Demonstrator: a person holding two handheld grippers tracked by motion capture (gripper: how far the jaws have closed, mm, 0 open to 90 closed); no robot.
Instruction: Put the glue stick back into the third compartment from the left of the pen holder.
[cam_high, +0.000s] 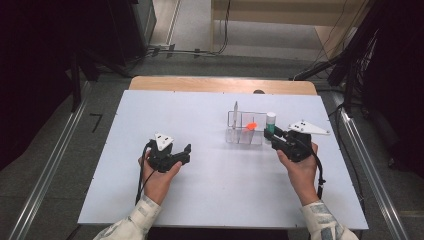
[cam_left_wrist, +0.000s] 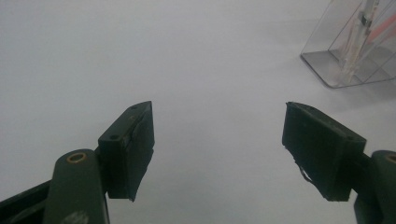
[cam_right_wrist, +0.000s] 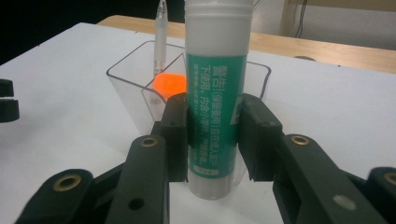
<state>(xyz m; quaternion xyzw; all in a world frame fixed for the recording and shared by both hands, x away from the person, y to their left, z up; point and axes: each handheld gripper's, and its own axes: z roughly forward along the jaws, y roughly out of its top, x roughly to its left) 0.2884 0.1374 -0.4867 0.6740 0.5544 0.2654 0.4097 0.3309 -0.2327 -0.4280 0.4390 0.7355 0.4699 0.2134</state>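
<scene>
A glue stick (cam_right_wrist: 215, 93) with a green label and a white cap stands upright just right of a clear pen holder (cam_right_wrist: 135, 84). My right gripper (cam_right_wrist: 212, 135) is shut on it, one jaw pressed on each side of the label. From above, the glue stick (cam_high: 270, 121) rises from the right gripper (cam_high: 272, 135) beside the holder (cam_high: 245, 132). The holder contains a pale pen (cam_high: 235, 112) and an orange-tipped item (cam_high: 251, 126). My left gripper (cam_high: 182, 152) rests open over bare table at centre left. Nothing lies between its fingers (cam_left_wrist: 130, 149), and the holder (cam_left_wrist: 348, 51) sits far to the upper right.
The white table top (cam_high: 200, 115) has open room on the left and along the front. A wooden edge (cam_high: 222, 85) runs behind it. Cables and dark stands lie on the floor beyond, with metal rails along both sides.
</scene>
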